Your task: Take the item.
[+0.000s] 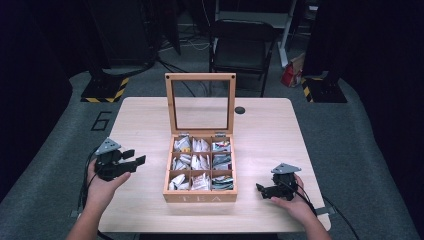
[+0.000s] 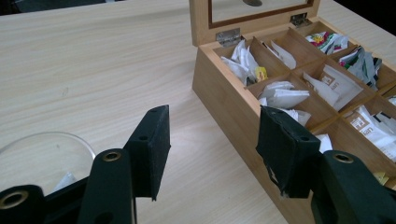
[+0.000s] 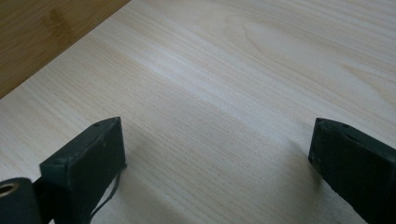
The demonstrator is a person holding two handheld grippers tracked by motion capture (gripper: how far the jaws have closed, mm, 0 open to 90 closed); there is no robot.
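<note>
The right gripper [image 3: 217, 163] holds its two black jaws wide apart, nothing between them, low over the pale wooden table [image 3: 243, 84]; a darker wooden box wall [image 3: 42, 32] fills the upper-left corner.

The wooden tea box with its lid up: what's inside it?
The tea box has nine compartments, each holding tea bags in paper sachets, mostly white, darker ones in the right column. What lies beneath the top sachets is covered. The glass lid stands open.

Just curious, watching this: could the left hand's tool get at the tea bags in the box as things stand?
Probably yes. The box's glass lid stands upright, so the compartments are uncovered, and the left tool is open beside the tea box with bare table between them.
</note>
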